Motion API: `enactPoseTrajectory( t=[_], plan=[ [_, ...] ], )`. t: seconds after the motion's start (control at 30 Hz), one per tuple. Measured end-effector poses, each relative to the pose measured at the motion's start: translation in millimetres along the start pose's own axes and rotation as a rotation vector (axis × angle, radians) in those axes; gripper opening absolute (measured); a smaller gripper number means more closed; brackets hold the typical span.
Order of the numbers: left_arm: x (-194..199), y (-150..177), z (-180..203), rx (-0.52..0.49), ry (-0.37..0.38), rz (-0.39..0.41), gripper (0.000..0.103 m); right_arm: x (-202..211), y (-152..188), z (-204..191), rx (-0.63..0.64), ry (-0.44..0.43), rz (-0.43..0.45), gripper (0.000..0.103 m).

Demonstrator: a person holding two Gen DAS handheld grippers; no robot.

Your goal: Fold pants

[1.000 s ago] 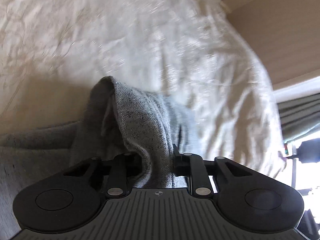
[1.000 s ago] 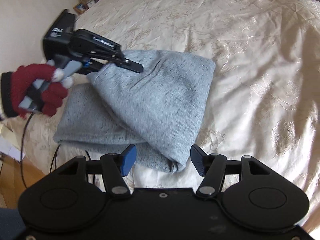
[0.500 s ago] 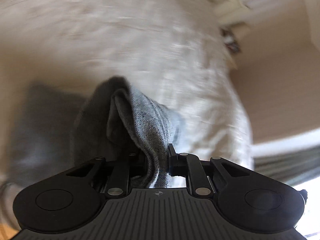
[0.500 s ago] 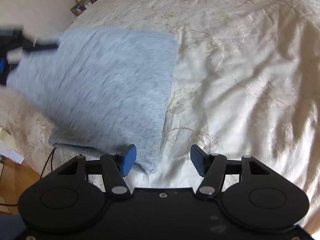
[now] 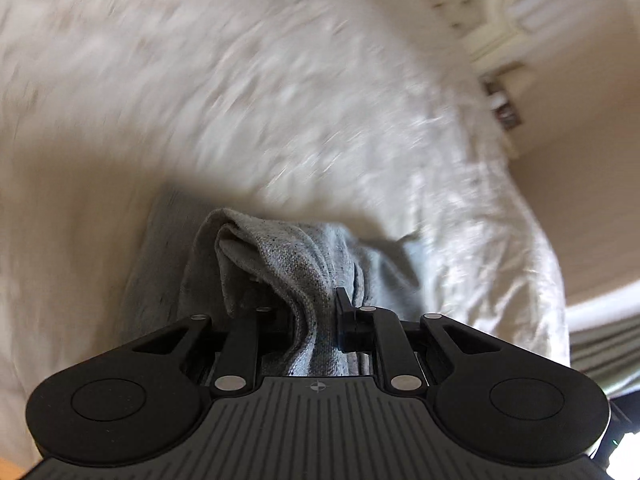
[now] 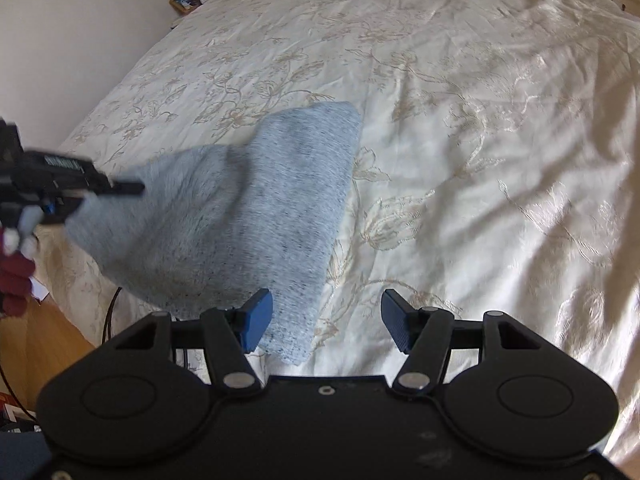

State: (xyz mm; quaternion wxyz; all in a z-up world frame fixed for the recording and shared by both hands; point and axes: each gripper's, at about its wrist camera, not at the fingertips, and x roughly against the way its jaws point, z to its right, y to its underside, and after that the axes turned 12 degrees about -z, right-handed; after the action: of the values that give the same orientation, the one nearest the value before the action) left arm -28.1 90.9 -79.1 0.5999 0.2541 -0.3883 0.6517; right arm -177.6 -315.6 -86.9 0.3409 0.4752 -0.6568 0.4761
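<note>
Cream embroidered bedspread point(image 6: 460, 128) covers the bed, with folded grey pants point(image 6: 256, 216) near its left edge. Left gripper point(image 5: 316, 316) clamps a bunched corner of them; right gripper point(image 6: 326, 320) hangs with jaws apart, empty.

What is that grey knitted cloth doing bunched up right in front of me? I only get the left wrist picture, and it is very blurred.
Observer: The grey knitted pants are pinched by the left hand-held gripper at one edge, and from the right wrist view they hang from it in a slanted sheet over the cream embroidered bedspread.
Operator: Is the other gripper helping?
Observer: No. The right hand-held gripper is open, with nothing between its blue pads.
Operator: Who holds the left one?
Observer: A hand in a dark red knitted glove, at the picture's left edge.
</note>
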Motion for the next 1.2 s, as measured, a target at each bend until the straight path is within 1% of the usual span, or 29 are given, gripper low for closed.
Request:
enactPoseTrajectory(
  t=[0.07, 0.13, 0.2, 0.23, 0.27, 0.3, 0.33, 0.4, 0.47, 0.5, 0.53, 0.57, 0.6, 0.63, 0.7, 0.73, 0.8, 0.83, 0.87, 0.9, 0.93, 0.97, 1.0, 1.03, 1.07, 1.1, 1.13, 1.17, 1.2],
  plan=[
    [7, 2, 0, -0.034, -0.026, 0.03, 0.017, -1, -2, -2, 0.006, -0.007, -0.001, 0.064],
    [5, 7, -15, -0.019, -0.073, 0.012, 0.023, -4, -3, -5, 0.015, -0.012, -0.005, 0.064],
    [-24, 7, -36, 0.019, -0.175, -0.102, 0.029, -9, -4, -10, 0.021, -0.019, -0.013, 0.064],
    [-37, 8, -48, 0.036, -0.198, -0.148, 0.032, -11, -5, -12, 0.022, -0.022, -0.017, 0.064],
    [-42, 9, -56, 0.042, -0.177, -0.16, 0.033, -13, -6, -15, 0.027, -0.027, -0.023, 0.064],
    [-39, 10, -59, 0.041, -0.167, -0.154, 0.034, -14, -7, -18, 0.038, -0.03, -0.028, 0.064],
    [-32, 9, -55, 0.032, -0.179, -0.131, 0.038, -14, -9, -21, 0.053, -0.03, -0.026, 0.064],
    [-11, 10, -41, -0.015, -0.222, -0.034, 0.04, -12, -14, -26, 0.074, -0.036, -0.01, 0.064],
    [8, 11, -26, -0.057, -0.264, 0.073, 0.045, -10, -22, -30, 0.084, -0.052, 0.017, 0.064],
    [14, 10, -19, -0.076, -0.264, 0.113, 0.05, -11, -28, -33, 0.095, -0.064, 0.031, 0.058],
    [14, 9, -11, -0.094, -0.248, 0.134, 0.054, -13, -34, -36, 0.104, -0.071, 0.034, 0.054],
    [8, 5, -4, -0.114, -0.226, 0.135, 0.055, -16, -42, -39, 0.112, -0.078, 0.033, 0.043],
    [2, 3, -1, -0.138, -0.205, 0.12, 0.055, -20, -50, -42, 0.12, -0.089, 0.031, 0.035],
    [-9, 1, 4, -0.165, -0.188, 0.096, 0.055, -26, -59, -47, 0.126, -0.102, 0.034, 0.023],
    [-30, 0, 10, -0.226, -0.174, 0.059, 0.055, -36, -74, -55, 0.13, -0.11, 0.046, 0.021],
    [-42, -1, 11, -0.25, -0.184, 0.043, 0.055, -43, -83, -58, 0.132, -0.115, 0.046, 0.021],
    [-60, -3, 4, -0.251, -0.223, 0.017, 0.055, -58, -99, -64, 0.129, -0.103, 0.039, 0.022],
    [-66, -4, -3, -0.239, -0.243, 0.015, 0.054, -68, -106, -63, 0.119, -0.081, 0.029, 0.022],
    [-70, -4, -10, -0.228, -0.267, 0.016, 0.054, -81, -112, -59, 0.099, -0.039, 0.006, 0.021],
    [-73, -4, -16, -0.223, -0.293, 0.012, 0.048, -95, -117, -51, 0.073, 0.023, -0.028, 0.021],
    [-76, -5, -19, -0.228, -0.3, 0.007, 0.041, -107, -120, -42, 0.041, 0.076, -0.065, 0.02],
    [-76, -6, -20, -0.24, -0.298, 0.001, 0.04, -117, -122, -28, -0.007, 0.104, -0.091, 0.009],
    [-72, -6, -18, -0.257, -0.3, -0.005, 0.04, -119, -123, -16, -0.046, 0.092, -0.096, 0.0],
    [-72, -7, -12, -0.28, -0.309, -0.015, 0.04, -116, -125, -7, -0.089, 0.066, -0.095, 0.0],
    [-68, -7, -7, -0.304, -0.318, -0.024, 0.041, -111, -127, -3, -0.099, 0.051, -0.087, 0.0],
    [-61, -6, -5, -0.317, -0.321, -0.022, 0.041, -103, -129, -3, -0.069, 0.048, -0.077, 0.009],
    [-54, -6, -2, -0.326, -0.315, -0.007, 0.042, -96, -129, -2, -0.041, 0.049, -0.068, 0.014],
    [-48, -6, 2, -0.332, -0.304, 0.014, 0.044, -88, -130, -1, -0.018, 0.044, -0.05, 0.025],
    [-43, -7, 4, -0.334, -0.297, 0.035, 0.048, -78, -132, 3, -0.011, 0.02, -0.018, 0.033]
  ],
)
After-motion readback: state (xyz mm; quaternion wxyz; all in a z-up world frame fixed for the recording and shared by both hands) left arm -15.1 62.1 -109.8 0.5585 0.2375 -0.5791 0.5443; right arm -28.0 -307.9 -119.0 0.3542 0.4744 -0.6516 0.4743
